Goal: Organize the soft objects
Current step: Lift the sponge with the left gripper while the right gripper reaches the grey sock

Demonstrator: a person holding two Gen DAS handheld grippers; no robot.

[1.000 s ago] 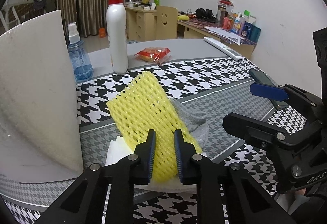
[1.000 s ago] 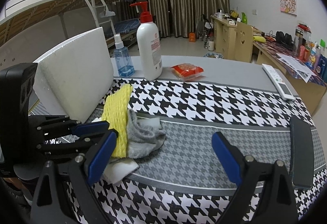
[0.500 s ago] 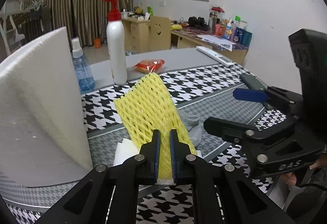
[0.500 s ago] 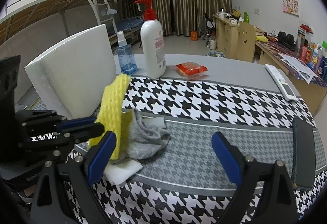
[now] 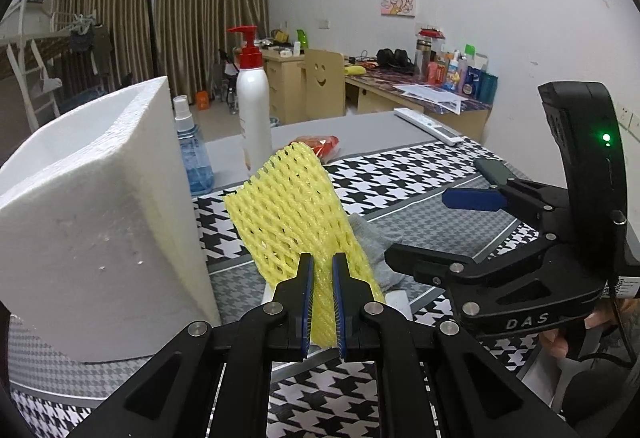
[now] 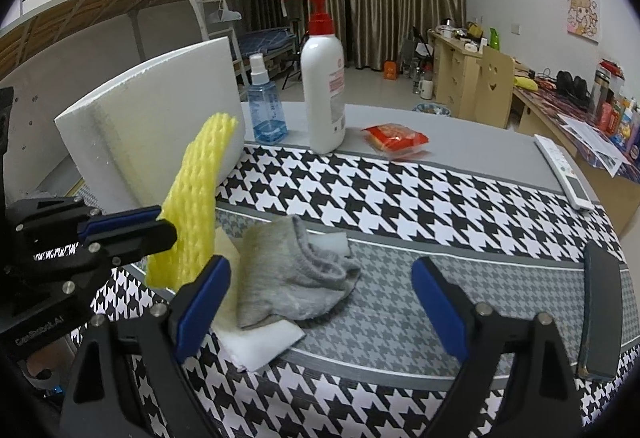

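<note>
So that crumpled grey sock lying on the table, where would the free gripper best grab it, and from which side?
Probably at the raised, bunched cuff of the grey sock, coming down from above and from the near side. That fold stands up off the white pad beneath, so the fingers can close around it. The right gripper hangs just in front, jaws closing with nothing between them yet; the left gripper holds the yellow foam net.
</note>
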